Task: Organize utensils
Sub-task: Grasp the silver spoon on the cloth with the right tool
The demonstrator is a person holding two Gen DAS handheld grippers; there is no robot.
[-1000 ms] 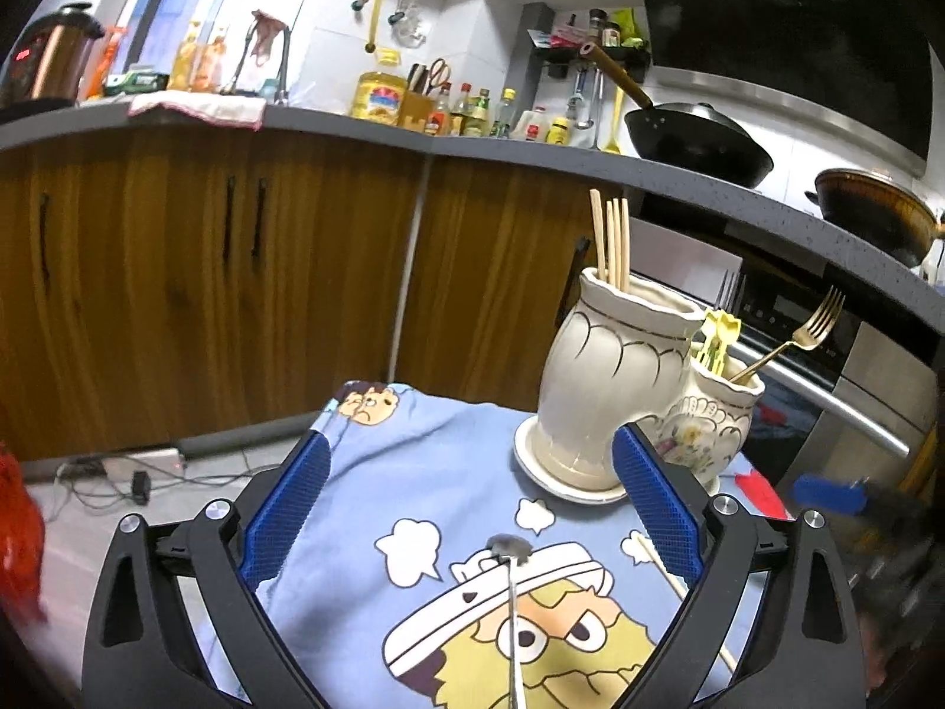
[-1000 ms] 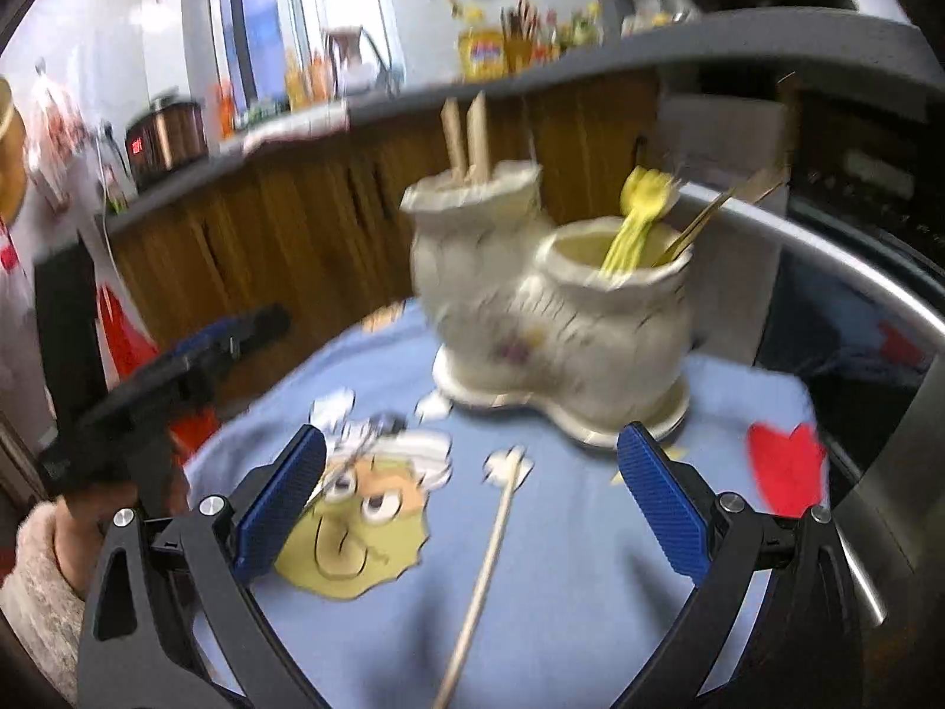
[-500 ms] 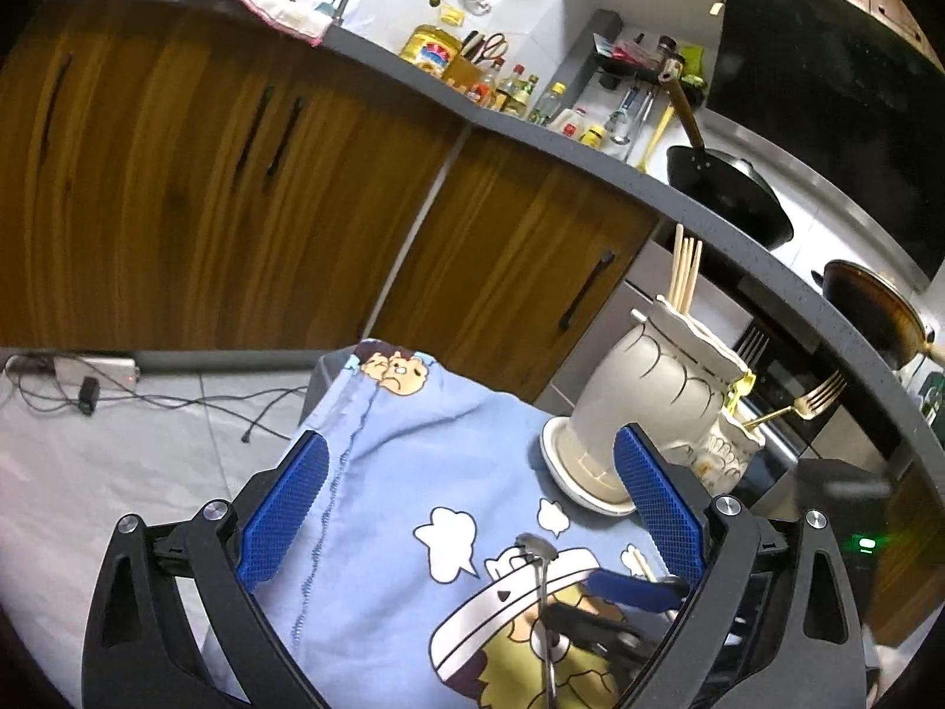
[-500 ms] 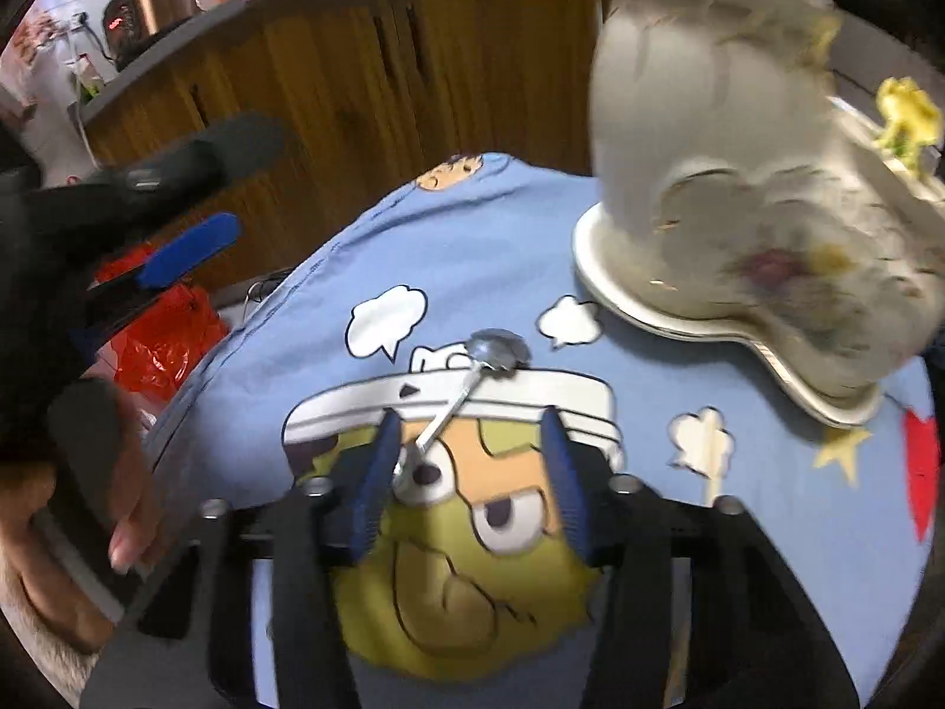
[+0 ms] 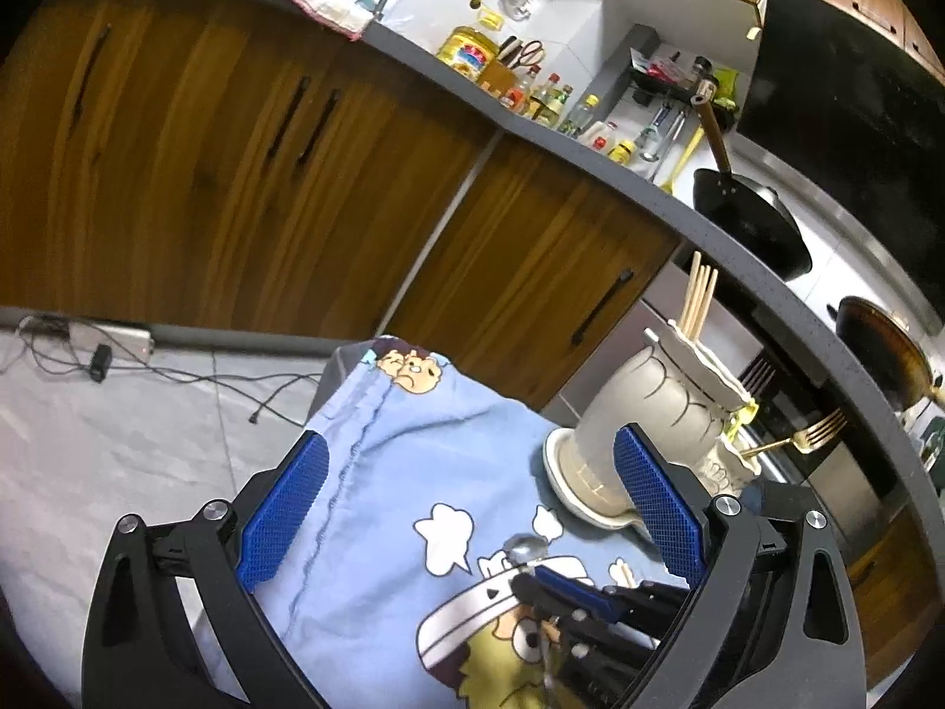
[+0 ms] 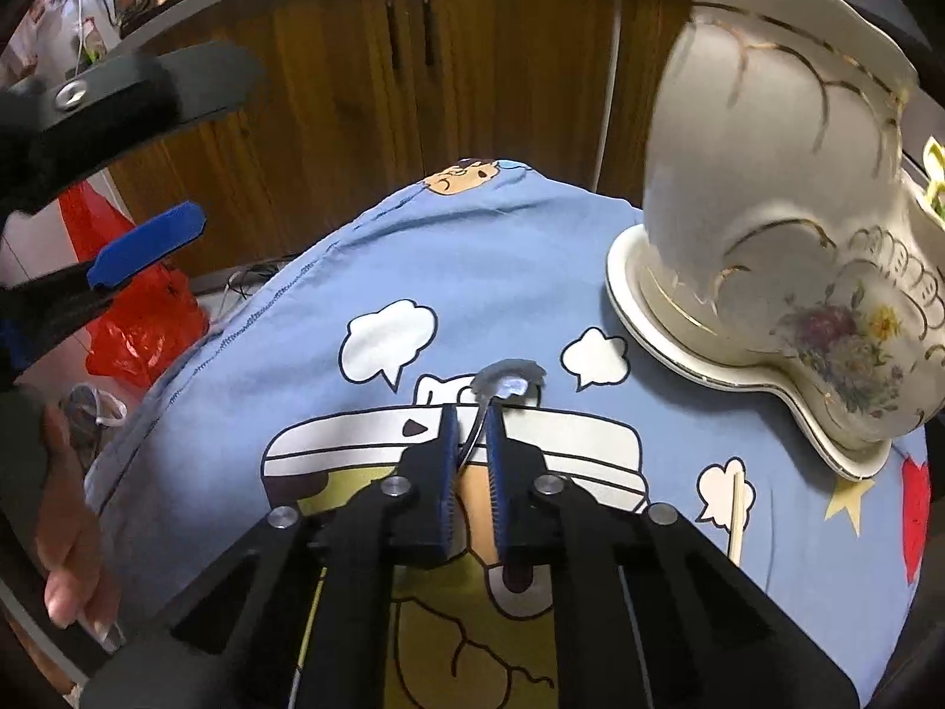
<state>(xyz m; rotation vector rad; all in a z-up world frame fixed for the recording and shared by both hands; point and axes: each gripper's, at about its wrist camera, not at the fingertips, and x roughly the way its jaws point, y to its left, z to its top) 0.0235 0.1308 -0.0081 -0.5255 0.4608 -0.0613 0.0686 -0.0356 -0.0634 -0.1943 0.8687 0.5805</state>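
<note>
- The right gripper (image 6: 472, 413) is pinching a metal spoon (image 6: 507, 384) lying mid-cloth on the blue cartoon tablecloth (image 6: 502, 248).
- The left gripper (image 5: 466, 508) is hovering with its fingers spread wide, holding nothing.
- A white ceramic holder (image 6: 762, 177) is standing near the cloth's far right edge.

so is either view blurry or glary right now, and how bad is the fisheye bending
Left wrist view: sharp, but the counter edge bows strongly and the corners go black. Right wrist view: mostly sharp; the left gripper at the left edge is soft, a small glare spot sits on the spoon bowl, and the holder looms swollen and tilted. Right gripper is crisp.
</note>
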